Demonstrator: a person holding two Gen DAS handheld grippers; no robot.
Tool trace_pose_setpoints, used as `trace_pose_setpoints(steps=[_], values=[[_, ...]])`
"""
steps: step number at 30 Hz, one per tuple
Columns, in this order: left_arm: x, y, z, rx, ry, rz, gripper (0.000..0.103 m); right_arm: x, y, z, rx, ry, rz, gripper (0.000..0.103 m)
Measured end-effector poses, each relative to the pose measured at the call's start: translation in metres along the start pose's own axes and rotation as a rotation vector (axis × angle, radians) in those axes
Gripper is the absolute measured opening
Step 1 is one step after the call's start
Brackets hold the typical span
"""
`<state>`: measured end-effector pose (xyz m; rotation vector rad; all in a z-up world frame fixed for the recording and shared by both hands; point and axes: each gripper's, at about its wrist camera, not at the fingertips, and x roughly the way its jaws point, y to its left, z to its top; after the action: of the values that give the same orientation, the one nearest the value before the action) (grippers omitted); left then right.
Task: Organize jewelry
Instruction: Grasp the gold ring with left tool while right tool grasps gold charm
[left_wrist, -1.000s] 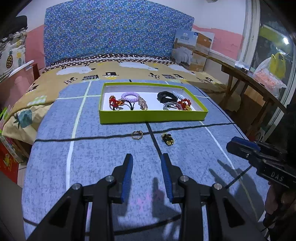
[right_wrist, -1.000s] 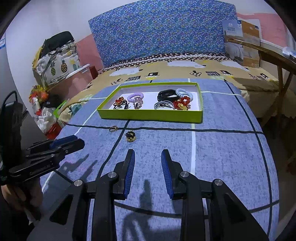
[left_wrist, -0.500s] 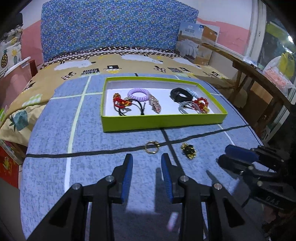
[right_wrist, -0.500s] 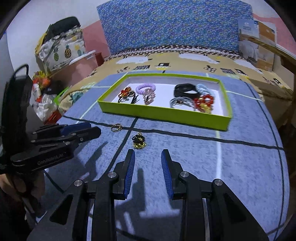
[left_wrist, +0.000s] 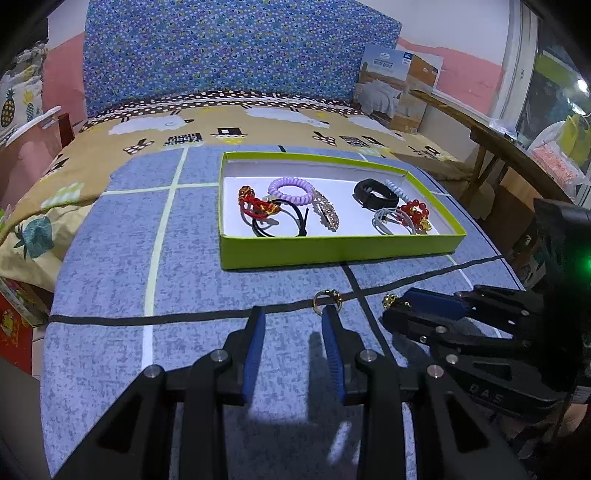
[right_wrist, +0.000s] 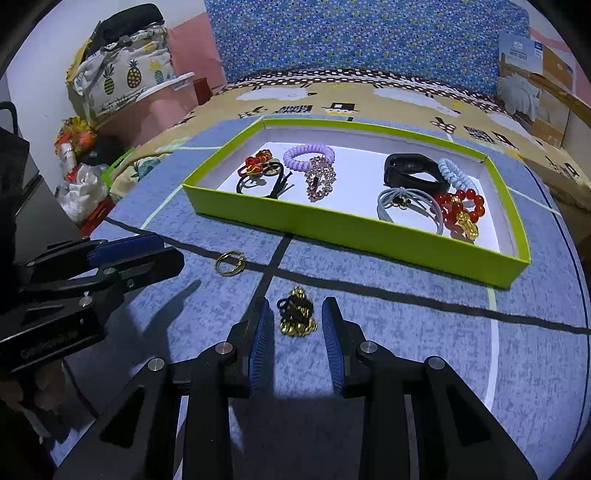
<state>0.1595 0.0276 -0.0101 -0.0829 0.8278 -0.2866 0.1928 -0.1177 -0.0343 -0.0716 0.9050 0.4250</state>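
Gold: one ring (left_wrist: 326, 297); one black-and-gold clip (right_wrist: 296, 312); one green tray (right_wrist: 354, 225)

A bed (left_wrist: 229, 122) is set against a blue floral headboard (left_wrist: 236, 48), behind which pink-and-white walls (left_wrist: 461, 66) are seen. To the bed's right, a wooden table (left_wrist: 517, 147) and a window (left_wrist: 554, 74) are placed.

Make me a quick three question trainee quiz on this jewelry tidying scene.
1. True or false: the gold ring lies inside the green tray.
2. What lies between the right gripper fingers: A the purple coil hair tie, B the black and gold ornament, C the red bead bracelet?
3. Fill in: the left gripper points at the gold ____.

Key: 1 false; 2 B; 3 ring.
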Motion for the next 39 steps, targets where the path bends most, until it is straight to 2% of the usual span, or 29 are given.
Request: trace_pose_setpoints(steps=[3,4,12,17,21,25,32,39], values=[[0.003,-0.001,0.002,0.003,0.004,-0.012,0.036,0.002,0.003,0.002,-0.02,0.003,-0.015,0.027],[0.004,-0.001,0.003,0.004,0.004,-0.015,0.038,0.002,0.004,0.002,-0.028,0.004,-0.022,0.018],[0.02,-0.016,0.008,0.045,0.04,-0.039,0.043,-0.006,-0.005,-0.002,-0.008,-0.013,-0.03,0.017],[0.036,-0.025,0.01,0.069,0.075,0.004,0.043,-0.013,-0.016,-0.005,0.023,-0.021,-0.03,0.017],[0.04,-0.034,0.01,0.111,0.072,0.054,0.042,-0.017,-0.023,-0.008,0.042,-0.027,-0.031,0.017],[0.042,-0.039,0.011,0.131,0.068,0.079,0.023,-0.02,-0.028,-0.01,0.054,-0.033,-0.03,0.017],[0.037,-0.041,0.009,0.144,0.057,0.056,0.023,-0.025,-0.033,-0.011,0.067,-0.047,-0.029,0.017],[0.019,-0.043,0.014,0.138,0.003,0.011,0.023,-0.033,-0.04,-0.008,0.076,-0.07,-0.035,0.017]])
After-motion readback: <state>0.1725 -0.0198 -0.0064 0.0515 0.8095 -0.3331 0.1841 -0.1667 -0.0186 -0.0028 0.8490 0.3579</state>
